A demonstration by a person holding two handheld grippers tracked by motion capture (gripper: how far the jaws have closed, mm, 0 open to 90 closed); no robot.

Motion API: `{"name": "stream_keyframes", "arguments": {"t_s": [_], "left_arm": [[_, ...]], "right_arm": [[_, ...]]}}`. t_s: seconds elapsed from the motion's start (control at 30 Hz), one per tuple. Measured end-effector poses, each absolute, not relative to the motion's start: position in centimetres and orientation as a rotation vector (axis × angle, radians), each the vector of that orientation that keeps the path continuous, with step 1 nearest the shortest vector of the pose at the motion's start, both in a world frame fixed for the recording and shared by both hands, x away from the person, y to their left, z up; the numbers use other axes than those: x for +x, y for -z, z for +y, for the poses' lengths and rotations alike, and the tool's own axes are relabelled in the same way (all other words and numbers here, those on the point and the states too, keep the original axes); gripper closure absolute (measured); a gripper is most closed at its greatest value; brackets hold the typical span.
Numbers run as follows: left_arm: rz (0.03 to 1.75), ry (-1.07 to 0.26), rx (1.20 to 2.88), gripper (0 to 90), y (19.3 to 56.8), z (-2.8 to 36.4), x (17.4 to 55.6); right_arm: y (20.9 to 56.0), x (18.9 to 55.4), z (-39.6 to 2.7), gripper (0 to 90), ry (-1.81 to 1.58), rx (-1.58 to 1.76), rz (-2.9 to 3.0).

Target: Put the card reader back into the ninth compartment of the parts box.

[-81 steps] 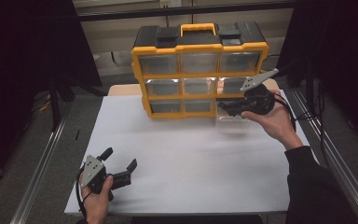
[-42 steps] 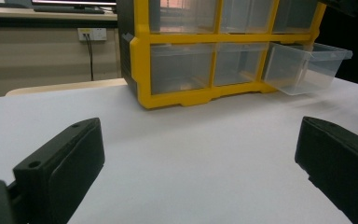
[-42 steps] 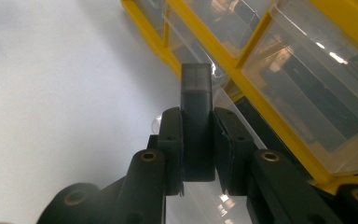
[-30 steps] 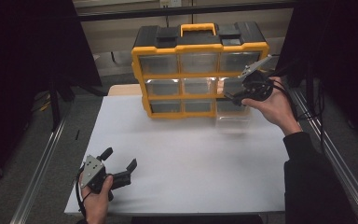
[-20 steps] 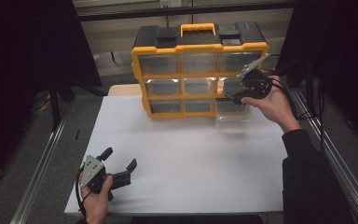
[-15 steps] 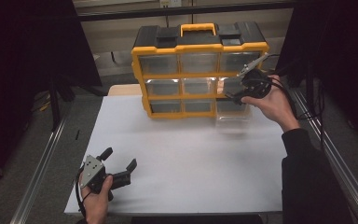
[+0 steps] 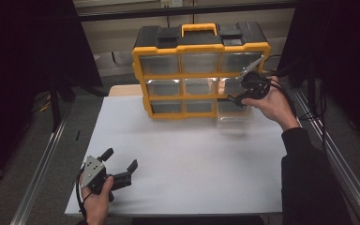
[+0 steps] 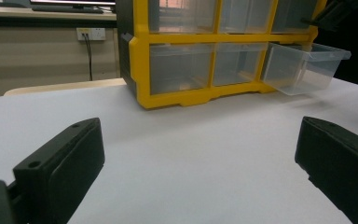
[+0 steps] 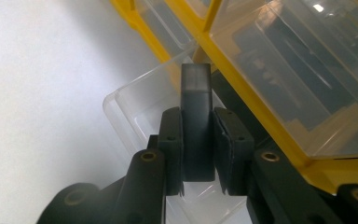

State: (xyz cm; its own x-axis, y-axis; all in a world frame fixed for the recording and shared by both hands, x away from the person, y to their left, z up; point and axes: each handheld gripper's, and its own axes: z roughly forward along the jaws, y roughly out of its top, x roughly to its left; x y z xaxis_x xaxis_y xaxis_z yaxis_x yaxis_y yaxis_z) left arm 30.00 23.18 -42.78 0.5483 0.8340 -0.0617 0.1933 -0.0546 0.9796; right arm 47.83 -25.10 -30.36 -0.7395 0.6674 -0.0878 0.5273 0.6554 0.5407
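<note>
A white counter (image 7: 178,159) stood in a dark room, with metal rails (image 7: 42,173) along its sides. Behind it was a pale wall (image 8: 42,60) with a white socket (image 8: 89,33) and black cables (image 8: 88,56) hanging down.

Left gripper (image 7: 120,171) low near table edge, jaws wide apart; right gripper (image 7: 234,97) raised, jaws clamped on a dark block (image 9: 196,122).

- Your counter (image 7: 192,159) lies bare from 6 to 9 o'clock.
- At 12, the yellow organizer (image 7: 199,75) blocks you; its pulled-out drawer (image 7: 234,119) juts at 1.
</note>
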Motion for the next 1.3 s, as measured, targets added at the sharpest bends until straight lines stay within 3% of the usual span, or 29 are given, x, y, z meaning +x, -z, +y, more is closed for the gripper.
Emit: {"name": "stream_keyframes", "arguments": {"t_s": [1.3], "left_arm": [[0.902, -0.660, 1.562, 1.5, 42.8, 23.2, 29.9]], "right_arm": [[33.4, 48.9, -25.8, 74.0, -0.668, 0.996, 2.688]]}}
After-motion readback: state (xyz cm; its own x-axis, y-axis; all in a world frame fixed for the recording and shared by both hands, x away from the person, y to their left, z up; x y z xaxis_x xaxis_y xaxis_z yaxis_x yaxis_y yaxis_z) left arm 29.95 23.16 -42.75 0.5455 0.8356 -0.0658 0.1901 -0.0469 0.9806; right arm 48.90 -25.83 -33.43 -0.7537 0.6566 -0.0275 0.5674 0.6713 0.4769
